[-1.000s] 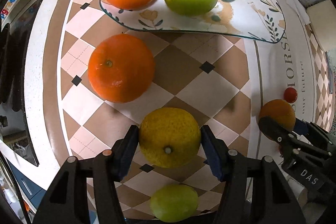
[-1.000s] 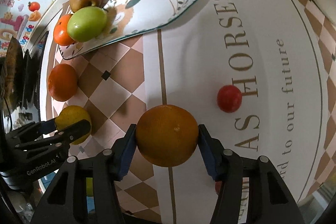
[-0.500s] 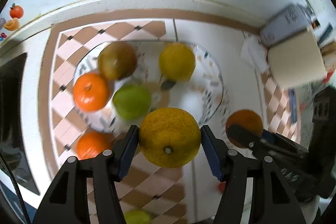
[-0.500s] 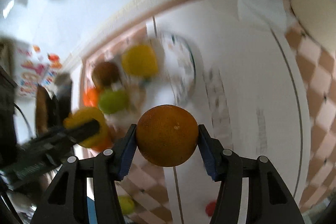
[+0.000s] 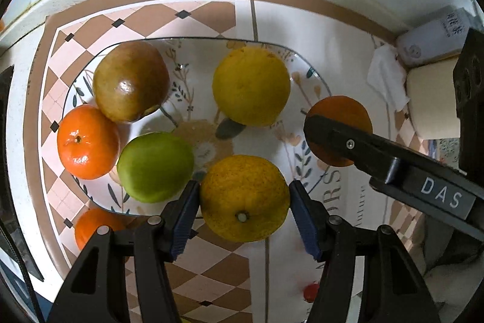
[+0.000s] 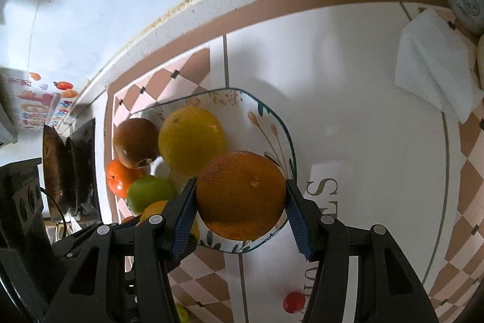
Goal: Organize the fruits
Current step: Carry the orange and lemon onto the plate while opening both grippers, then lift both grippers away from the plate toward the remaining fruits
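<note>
Over the plate (image 5: 317,80) we carry two fruits: left tongs (image 5: 244,203) grip a yellow orange (image 5: 245,202), right tongs (image 6: 240,202) an orange (image 6: 240,196). Next, we lower both into free spots and release.

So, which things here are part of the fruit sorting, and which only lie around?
Part of the job:
- yellow-green citrus in left gripper
- dark orange in right gripper
- flowered plate with four fruits
- loose orange, small red fruit

Lying about:
- folded white tissue
- white container
</note>
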`<action>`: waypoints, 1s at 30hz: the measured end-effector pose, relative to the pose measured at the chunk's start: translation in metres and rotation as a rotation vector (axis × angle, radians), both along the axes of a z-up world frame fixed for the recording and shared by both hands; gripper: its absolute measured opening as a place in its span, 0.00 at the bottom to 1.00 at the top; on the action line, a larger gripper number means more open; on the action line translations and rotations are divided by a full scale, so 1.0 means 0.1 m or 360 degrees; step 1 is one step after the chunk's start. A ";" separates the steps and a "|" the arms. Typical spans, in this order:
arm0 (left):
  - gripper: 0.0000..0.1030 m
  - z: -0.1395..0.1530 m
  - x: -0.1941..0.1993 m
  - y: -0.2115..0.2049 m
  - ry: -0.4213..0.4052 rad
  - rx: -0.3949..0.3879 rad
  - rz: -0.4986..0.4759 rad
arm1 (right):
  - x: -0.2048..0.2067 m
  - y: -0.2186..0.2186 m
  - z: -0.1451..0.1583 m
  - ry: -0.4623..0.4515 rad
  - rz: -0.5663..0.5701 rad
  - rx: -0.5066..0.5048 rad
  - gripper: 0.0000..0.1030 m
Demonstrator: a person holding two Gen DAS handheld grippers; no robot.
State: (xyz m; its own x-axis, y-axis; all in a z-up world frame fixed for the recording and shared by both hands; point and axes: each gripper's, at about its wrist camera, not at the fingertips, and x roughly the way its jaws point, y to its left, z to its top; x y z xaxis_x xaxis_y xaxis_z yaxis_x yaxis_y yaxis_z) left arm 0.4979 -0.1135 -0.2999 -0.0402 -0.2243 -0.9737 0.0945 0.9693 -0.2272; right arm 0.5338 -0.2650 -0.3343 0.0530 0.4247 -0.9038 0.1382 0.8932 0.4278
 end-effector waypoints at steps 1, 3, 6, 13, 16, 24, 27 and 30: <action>0.56 -0.02 0.00 0.00 0.0009 0.0004 0.0002 | 0.01 0.01 -0.04 0.0019 0.0002 0.0006 0.57; 0.56 -0.07 0.02 0.02 0.0030 0.0006 0.0023 | 0.01 0.02 -0.10 0.0063 0.0001 0.0011 0.58; 0.63 -0.10 0.01 0.04 0.0046 -0.0030 0.0035 | 0.01 0.01 -0.11 0.0075 -0.0013 0.0049 0.71; 0.87 0.18 -0.08 0.11 -0.0104 0.0028 0.0039 | -0.05 -0.06 0.11 0.0014 -0.0020 -0.0146 0.92; 0.87 0.33 -0.20 0.24 -0.0183 0.0096 0.0042 | -0.15 -0.05 0.19 -0.0005 0.0013 -0.0299 0.92; 0.87 0.48 -0.47 0.64 -0.0302 0.0322 0.0092 | -0.51 0.19 0.46 -0.0143 0.0133 -0.0531 0.92; 0.87 0.56 -0.55 0.77 -0.0332 0.0337 0.0130 | -0.67 0.29 0.59 -0.0181 0.0152 -0.0575 0.93; 0.87 0.66 -0.67 0.87 -0.0385 0.0357 0.0141 | -0.85 0.38 0.77 -0.0232 0.0156 -0.0597 0.93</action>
